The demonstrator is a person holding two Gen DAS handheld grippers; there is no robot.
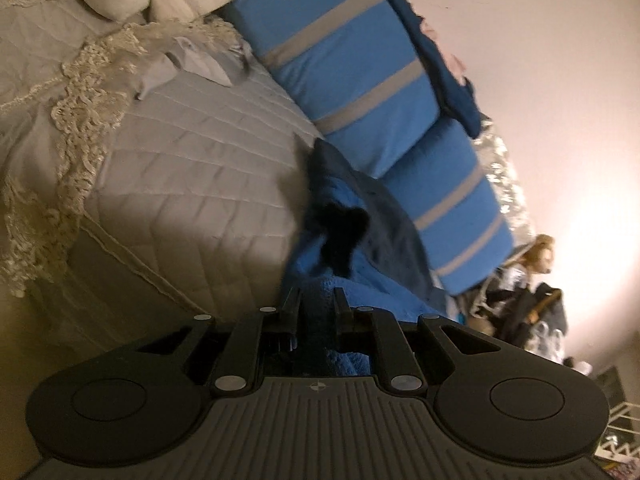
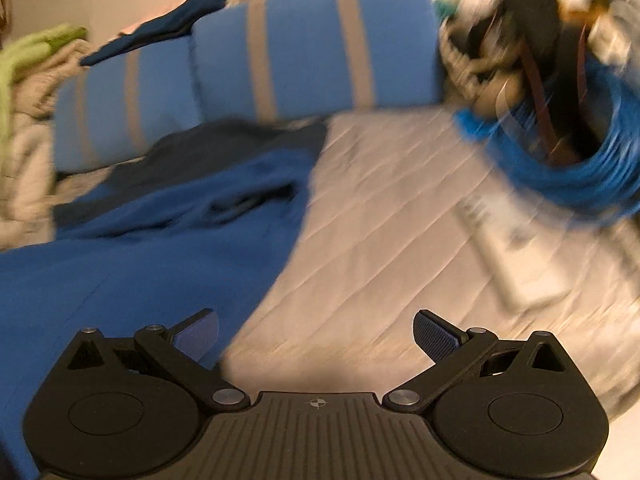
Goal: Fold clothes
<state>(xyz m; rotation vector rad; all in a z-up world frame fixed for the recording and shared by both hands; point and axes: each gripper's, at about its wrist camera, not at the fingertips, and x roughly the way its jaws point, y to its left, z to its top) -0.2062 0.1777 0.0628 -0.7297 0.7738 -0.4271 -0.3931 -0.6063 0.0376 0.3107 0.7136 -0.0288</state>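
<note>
Left gripper (image 1: 318, 304) has its fingers pinched nearly together on a bunch of the blue garment (image 1: 340, 272), low centre of the left wrist view — cloth runs up from between the fingers toward the frame middle, with a dark patch on it. Right gripper (image 2: 316, 336) has its fingers spread wide and holds nothing; the right wrist view is motion-blurred. There the blue garment (image 2: 140, 248) fills the lower left, rumpled, its edge running diagonally just beside the left fingertip (image 2: 198, 336).

Judgement: the step looks like getting a second hold so the cloth can be spread flat. To do it well, take the garment's free edge with the right gripper, well apart from the left's grip, and keep the left clamped so the cloth tensions evenly — grab one layer, not a wad.

Room: the open stretch of grey quilt (image 2: 400, 220) sits centre to right in the right view — best spot to lay it out. Limits: striped blue pillows (image 2: 312, 44) along the top, a blue basket (image 2: 568, 176) at upper right, a pale flat object (image 2: 516, 264) on the quilt at right. In the left view the bed edge drops away at lower left.
</note>
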